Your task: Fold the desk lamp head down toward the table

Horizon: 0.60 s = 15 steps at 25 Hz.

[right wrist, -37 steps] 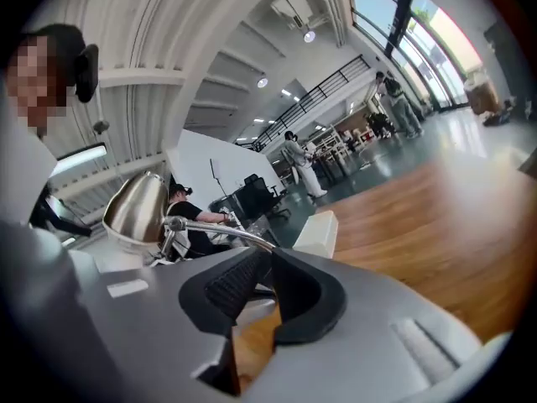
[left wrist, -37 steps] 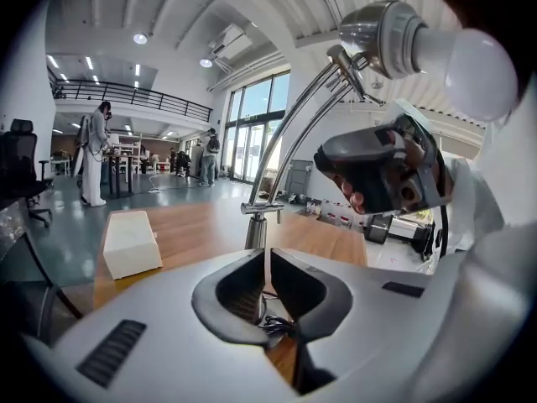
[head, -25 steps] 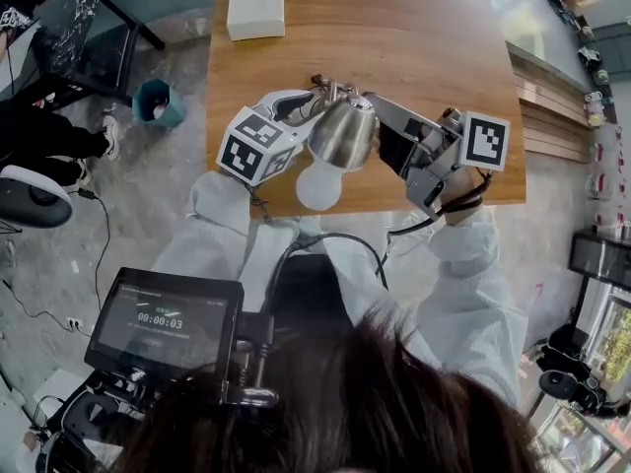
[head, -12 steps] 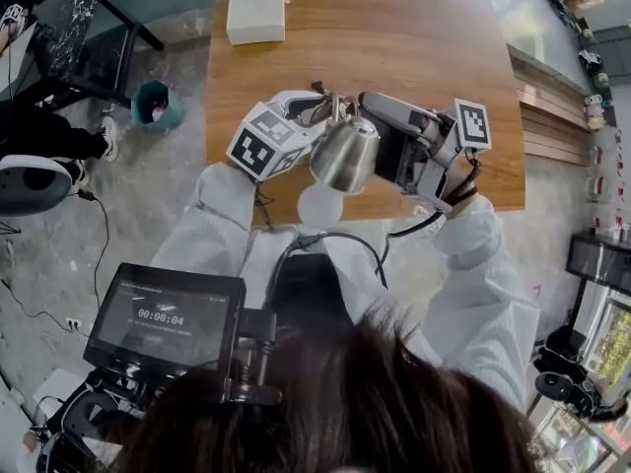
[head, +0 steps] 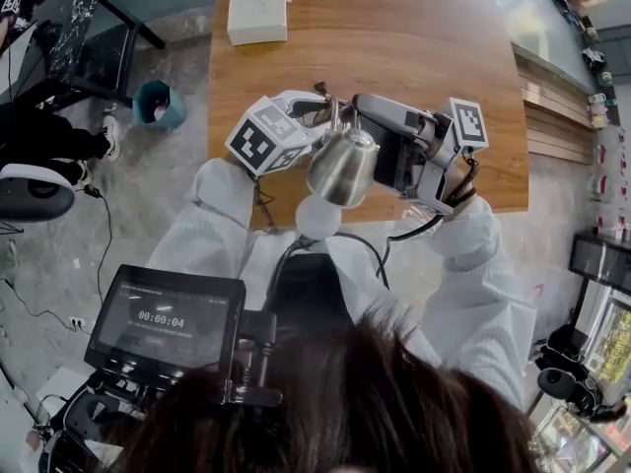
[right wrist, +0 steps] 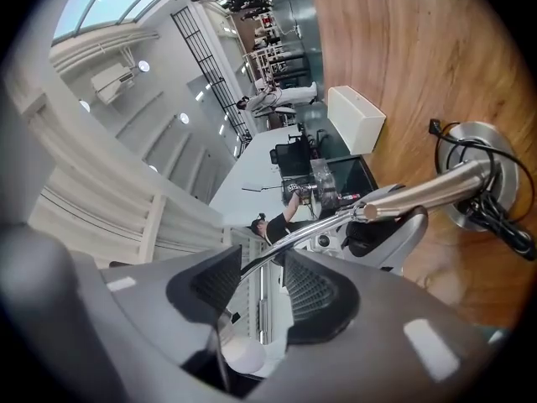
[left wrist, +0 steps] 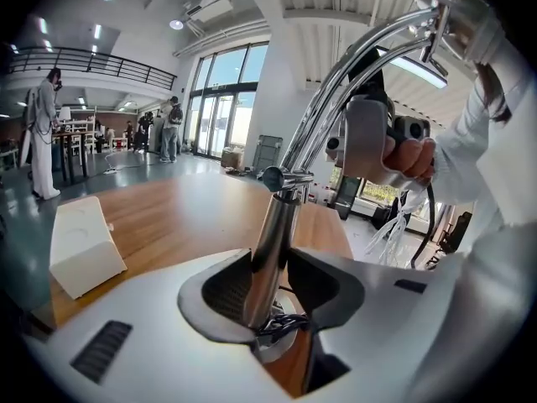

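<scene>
Clamping gripper: left gripper (left wrist: 268,285), jaws pressed on the lamp's post (left wrist: 273,233), low down near the base (right wrist: 482,175).
Left arm: white sleeve (head: 212,213) reaches in from the near table edge; its gripper tilts down toward the table (head: 414,28).
Released gripper: right gripper (right wrist: 252,288), rolled onto its side with its marker cube out to the right. The jaws have just been opening and stand apart, with the thin rods (right wrist: 289,240) running between them unpinched.
Head: lamp head (head: 343,164), a steel shade between the two grippers over the near table edge, its wide end nearer the person.
Lamp: stands on the table by that edge.
</scene>
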Available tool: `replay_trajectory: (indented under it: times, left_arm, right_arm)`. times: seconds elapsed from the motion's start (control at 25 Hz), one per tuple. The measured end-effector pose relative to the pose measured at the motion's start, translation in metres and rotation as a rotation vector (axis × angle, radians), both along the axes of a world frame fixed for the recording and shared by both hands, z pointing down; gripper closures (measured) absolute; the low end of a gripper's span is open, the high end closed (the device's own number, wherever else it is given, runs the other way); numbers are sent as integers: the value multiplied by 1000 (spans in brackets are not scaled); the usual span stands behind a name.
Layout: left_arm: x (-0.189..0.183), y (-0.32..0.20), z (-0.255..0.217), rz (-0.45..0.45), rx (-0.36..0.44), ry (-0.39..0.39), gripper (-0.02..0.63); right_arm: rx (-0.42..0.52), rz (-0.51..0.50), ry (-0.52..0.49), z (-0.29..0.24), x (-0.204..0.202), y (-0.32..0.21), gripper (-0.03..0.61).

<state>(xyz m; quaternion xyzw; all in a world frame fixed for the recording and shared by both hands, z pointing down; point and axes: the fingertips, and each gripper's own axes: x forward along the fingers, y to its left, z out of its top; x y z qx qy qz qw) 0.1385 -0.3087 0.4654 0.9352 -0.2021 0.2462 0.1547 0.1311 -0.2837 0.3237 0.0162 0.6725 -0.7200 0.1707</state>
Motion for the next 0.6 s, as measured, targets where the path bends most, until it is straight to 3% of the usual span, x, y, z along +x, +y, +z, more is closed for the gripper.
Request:
replay_trajectory:
  times: [0.32,0.44,0.6]
  left_arm:
    - [-2,-6,9,53,-27,-8,477]
    - [-5,-13,14,62,-43,10,476]
    - [-8,-14,13,122,-8,12,476]
  right_arm:
    - [114,7,63,10,-2,6,441]
    - [251,-38,171,23,-11,15,454]
    - [394,-69,305,41,-16,34,502]
